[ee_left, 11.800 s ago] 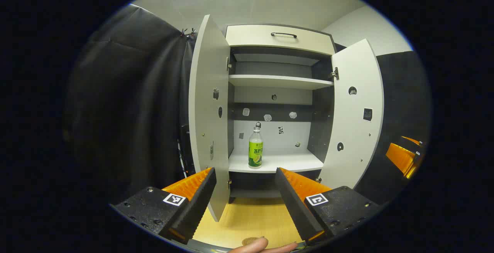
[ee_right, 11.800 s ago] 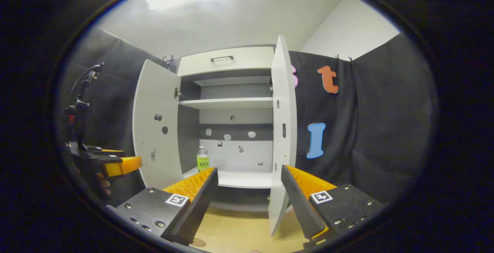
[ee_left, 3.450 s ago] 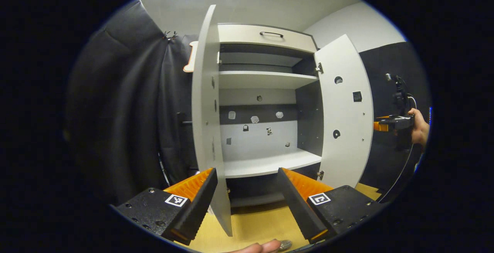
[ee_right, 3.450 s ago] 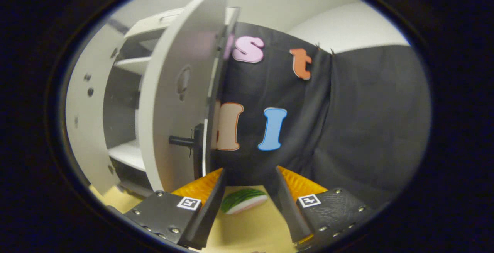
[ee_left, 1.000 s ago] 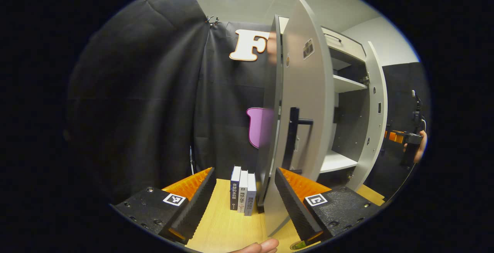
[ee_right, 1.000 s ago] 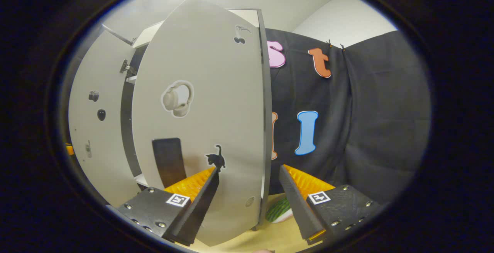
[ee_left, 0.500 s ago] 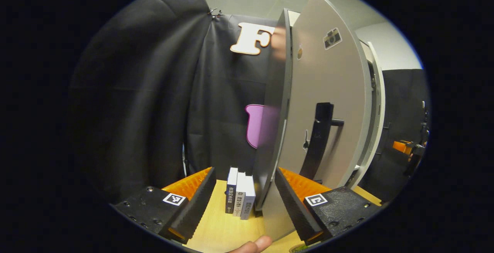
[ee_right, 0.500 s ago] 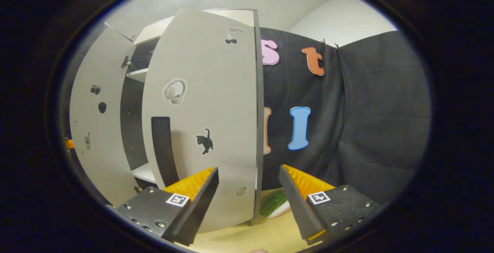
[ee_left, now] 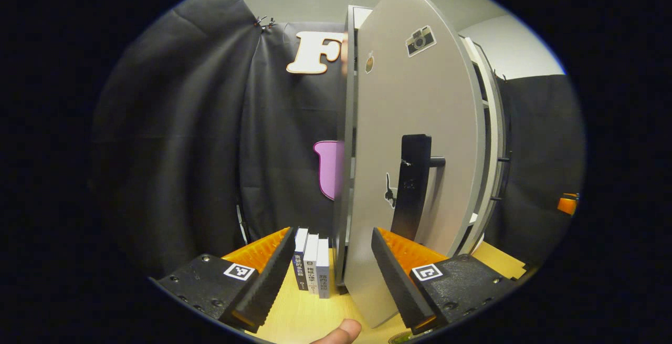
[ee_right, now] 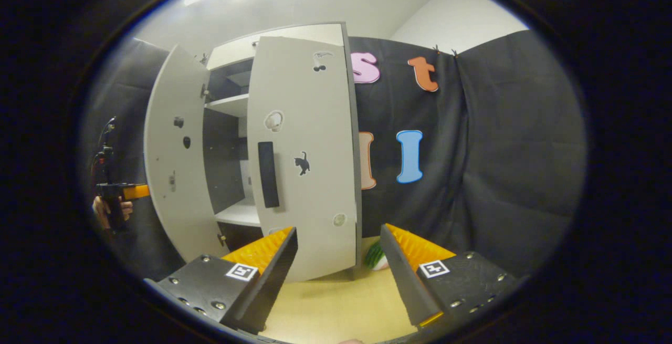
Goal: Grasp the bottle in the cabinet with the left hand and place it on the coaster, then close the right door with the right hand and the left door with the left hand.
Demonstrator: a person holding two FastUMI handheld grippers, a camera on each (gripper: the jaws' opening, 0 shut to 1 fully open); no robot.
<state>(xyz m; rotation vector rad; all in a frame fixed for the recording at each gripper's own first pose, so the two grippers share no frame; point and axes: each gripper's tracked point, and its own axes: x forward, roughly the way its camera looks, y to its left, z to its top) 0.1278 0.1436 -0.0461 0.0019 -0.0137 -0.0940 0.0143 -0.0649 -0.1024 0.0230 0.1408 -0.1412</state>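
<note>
Grey-white left door (ee_left: 420, 102), swung partway toward shut, outer face with black handle (ee_left: 413, 186) turned to the left gripper view. Lower edge of it sitting between the jaws of the left gripper (ee_left: 332, 233). Jaws spread wide, gripping nothing; likely placed astride so one finger can shove the panel round. Actual contact with the door: cannot tell. Thumb tip (ee_left: 344, 330) at the bottom rim.

Seen from the right gripper view: left door (ee_right: 170, 176) hanging out at an angle, left gripper (ee_right: 134, 191) and its hand (ee_right: 107, 210) just behind its outer side. Fits a push from outside. Right door (ee_right: 310, 176) close against the cabinet front, looks shut or nearly; flush or not, cannot tell. Dark gap between the two doors, pale shelf (ee_right: 236, 212) inside, bare where visible.

Right gripper (ee_right: 338, 229) low over the tabletop (ee_right: 336, 307), jaws wide apart and empty, well clear of the right door. Probably done with its door and parked out of the swing path.

Bottle and coaster: position cannot be told; greenish sliver at the bottom edge of the left gripper view too small to name.

Books (ee_left: 311, 268) upright on the tabletop beside the cabinet's left side. Melon-slice toy (ee_right: 375, 256) by the right corner.

Judged step: closing the left door, last one.
</note>
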